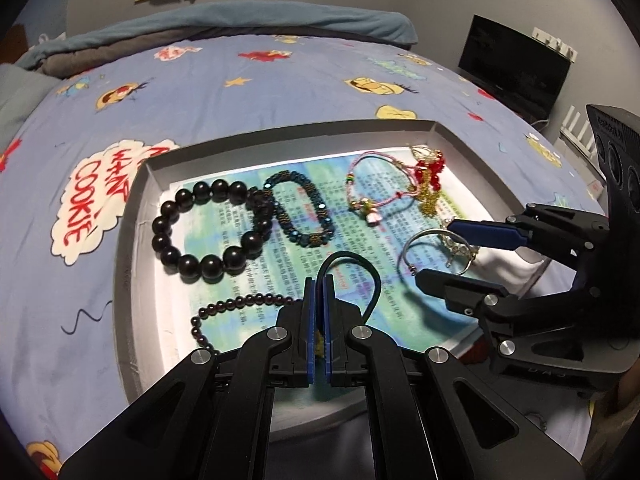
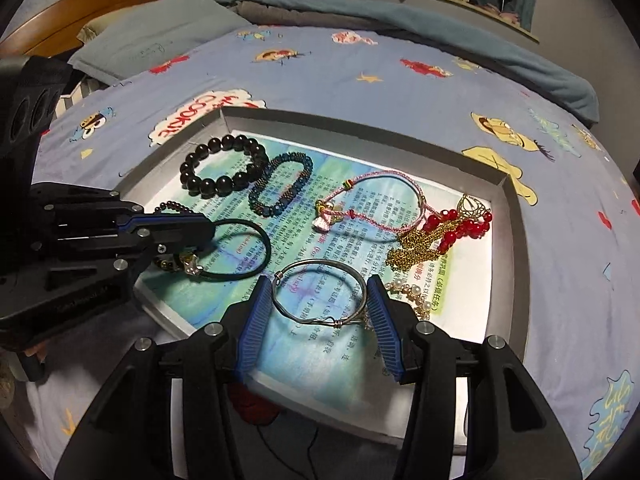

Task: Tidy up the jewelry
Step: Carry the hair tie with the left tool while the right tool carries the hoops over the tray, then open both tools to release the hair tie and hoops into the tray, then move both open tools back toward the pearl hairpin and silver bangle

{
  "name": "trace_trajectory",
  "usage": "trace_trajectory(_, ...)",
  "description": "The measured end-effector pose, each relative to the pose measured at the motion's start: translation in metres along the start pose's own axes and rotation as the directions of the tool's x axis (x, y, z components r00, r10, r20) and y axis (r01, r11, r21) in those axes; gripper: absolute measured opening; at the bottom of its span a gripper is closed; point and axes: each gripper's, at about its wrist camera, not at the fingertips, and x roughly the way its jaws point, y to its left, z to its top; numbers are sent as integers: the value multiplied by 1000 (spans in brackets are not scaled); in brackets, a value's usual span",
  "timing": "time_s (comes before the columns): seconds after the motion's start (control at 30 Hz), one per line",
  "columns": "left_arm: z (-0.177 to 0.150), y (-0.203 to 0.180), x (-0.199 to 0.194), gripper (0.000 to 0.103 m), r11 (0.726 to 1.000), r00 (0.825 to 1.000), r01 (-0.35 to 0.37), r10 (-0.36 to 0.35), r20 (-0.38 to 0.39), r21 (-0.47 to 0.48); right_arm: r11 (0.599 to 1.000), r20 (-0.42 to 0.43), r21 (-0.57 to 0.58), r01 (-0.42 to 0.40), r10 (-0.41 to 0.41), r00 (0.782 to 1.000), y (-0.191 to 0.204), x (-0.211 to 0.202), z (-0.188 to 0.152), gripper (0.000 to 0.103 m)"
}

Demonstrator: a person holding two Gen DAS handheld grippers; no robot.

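Note:
A grey shallow box (image 1: 132,216) (image 2: 360,124) lies on the bed and holds the jewelry. My left gripper (image 1: 319,280) (image 2: 200,236) is shut on a black cord bracelet (image 1: 352,258) (image 2: 244,248) with a metal charm, low over the box. My right gripper (image 2: 320,300) (image 1: 436,248) is open, its jaws on either side of a silver wire bangle (image 2: 316,292) (image 1: 424,240) lying on the box floor. A big black bead bracelet (image 1: 208,232) (image 2: 224,164), a teal bead bracelet (image 1: 300,208) (image 2: 280,184), a pink cord bracelet (image 1: 380,184) (image 2: 372,200) and a red and gold chain tangle (image 1: 430,180) (image 2: 440,232) lie further back.
A thin strand of small dark beads (image 1: 228,308) (image 2: 172,206) lies near the box's left front. A pearl piece (image 2: 412,296) lies right of the bangle. The box sits on a cartoon-print blue sheet (image 1: 280,80). A pillow (image 2: 152,36) and folded blankets (image 1: 224,24) lie beyond.

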Motion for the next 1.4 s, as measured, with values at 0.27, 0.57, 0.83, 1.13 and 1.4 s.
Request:
trace_trajectory(0.27,3,-3,5,4,1000,1000,-9,9,-6,14,1000,-25,-18,-2,2,1000,3,7,6,49)
trace_trajectory(0.57,2,-1,2,15,1000,1000,-16,15,-12,-9,1000,-22,-15,-15,15,1000,4,3,6,57)
trace_trajectory(0.83,-1,2,-24,36,999,999,-26,28,38,-48,999,3,-35,-3,3,1000,10,-17,-2,68)
trace_trajectory(1.13,-14,9,-69,76,991,987,-97,108,119,-92,1000,58,5,-1,0,998,8,-61,-19,93)
trace_trajectory(1.4,-30,5,-108,92,985,973,-139,156,171,-105,994,173,85,71,-85,981,1,-108,-33,97)
